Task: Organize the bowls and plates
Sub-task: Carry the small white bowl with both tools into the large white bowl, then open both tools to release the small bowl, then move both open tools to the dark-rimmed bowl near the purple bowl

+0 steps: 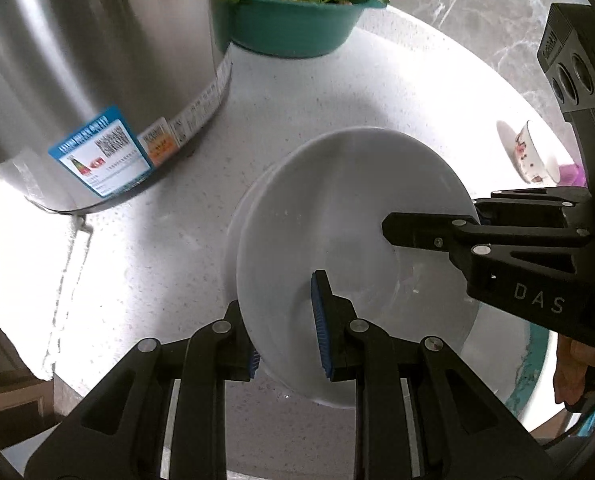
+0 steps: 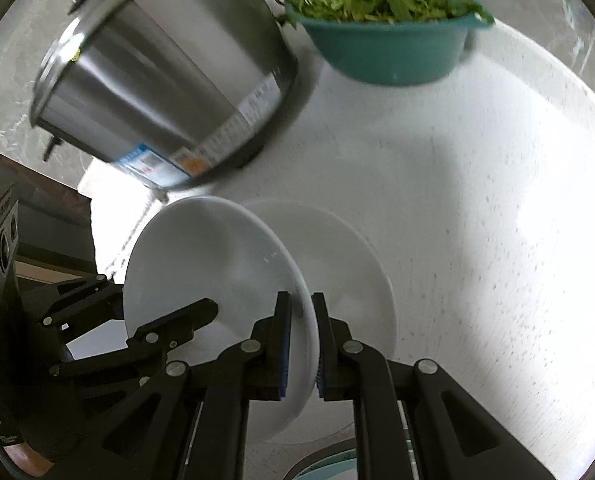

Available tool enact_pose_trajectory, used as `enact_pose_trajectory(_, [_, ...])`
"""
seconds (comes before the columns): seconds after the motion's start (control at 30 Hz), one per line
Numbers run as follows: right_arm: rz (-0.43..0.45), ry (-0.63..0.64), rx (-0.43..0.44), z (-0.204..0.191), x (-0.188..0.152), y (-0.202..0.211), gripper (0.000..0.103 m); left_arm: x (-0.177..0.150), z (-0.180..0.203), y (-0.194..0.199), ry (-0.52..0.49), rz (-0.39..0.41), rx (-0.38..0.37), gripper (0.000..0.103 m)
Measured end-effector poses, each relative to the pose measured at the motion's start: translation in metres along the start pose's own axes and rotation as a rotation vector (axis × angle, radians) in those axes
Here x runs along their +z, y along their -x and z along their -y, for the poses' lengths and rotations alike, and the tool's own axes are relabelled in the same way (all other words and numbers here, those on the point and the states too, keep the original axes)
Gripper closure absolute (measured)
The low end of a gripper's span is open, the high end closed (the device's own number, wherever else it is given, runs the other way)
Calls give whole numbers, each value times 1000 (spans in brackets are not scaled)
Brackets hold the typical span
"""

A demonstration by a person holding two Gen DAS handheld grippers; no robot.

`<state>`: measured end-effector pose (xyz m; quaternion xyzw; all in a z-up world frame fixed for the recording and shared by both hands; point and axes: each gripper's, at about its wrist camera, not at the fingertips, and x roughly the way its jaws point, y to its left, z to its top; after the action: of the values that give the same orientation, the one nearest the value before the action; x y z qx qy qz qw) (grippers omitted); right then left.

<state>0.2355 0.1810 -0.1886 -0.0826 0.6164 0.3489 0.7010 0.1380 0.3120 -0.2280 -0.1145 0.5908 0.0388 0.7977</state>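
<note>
A white plate [image 1: 337, 216] [image 2: 213, 264] hangs tilted over the white counter, held by both grippers at opposite rims. My left gripper [image 1: 283, 320] is shut on its near rim, blue pads on either side. My right gripper [image 2: 300, 312] is shut on the other rim. In the left wrist view a right-gripper finger [image 1: 409, 234] lies across the plate's face. In the right wrist view a left-gripper finger [image 2: 185, 316] does the same. A second white plate [image 2: 349, 264] sits just behind and below the held one. I cannot tell whether the two touch.
A tall steel pot [image 1: 77, 60] [image 2: 169, 80] with a blue label stands close on the left. A teal basin of greens [image 1: 297, 20] [image 2: 385, 48] is behind. A floral cup [image 1: 533, 156] lies at the right. The counter [image 2: 477, 220] drops off at the left edge [image 1: 69, 264].
</note>
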Motion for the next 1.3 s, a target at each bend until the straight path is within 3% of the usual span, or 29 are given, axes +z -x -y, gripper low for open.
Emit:
enact_pose_trajectory(0.47, [-40,-25,-31,7,-5,-27,91,-7,7,-30,-33,-3,49,75])
enact_pose_trajectory(0.53, [-32,-17,-40,7,-4,-27,91,-9,7,-30,-32,7,38,71])
enact_pose_trajectory(0.7, [-20,34,-92,2,-5,-30,91,-5,18,-30,-48,30,-3,46])
enact_pose_trajectory(0.97, [-12,88,-124,-4,-7,-32,89,-10,26,-24,-50,83,-50,39])
enact_pose_trajectory(1.1, [-7,82,-109,-5,-6,-31,84,-13,26,-10,-81,132,-24,23])
enact_pose_trajectory(1.3, [21,74,-87,-5,-4,-23,75,-11,22,0,-73,159,-32,23])
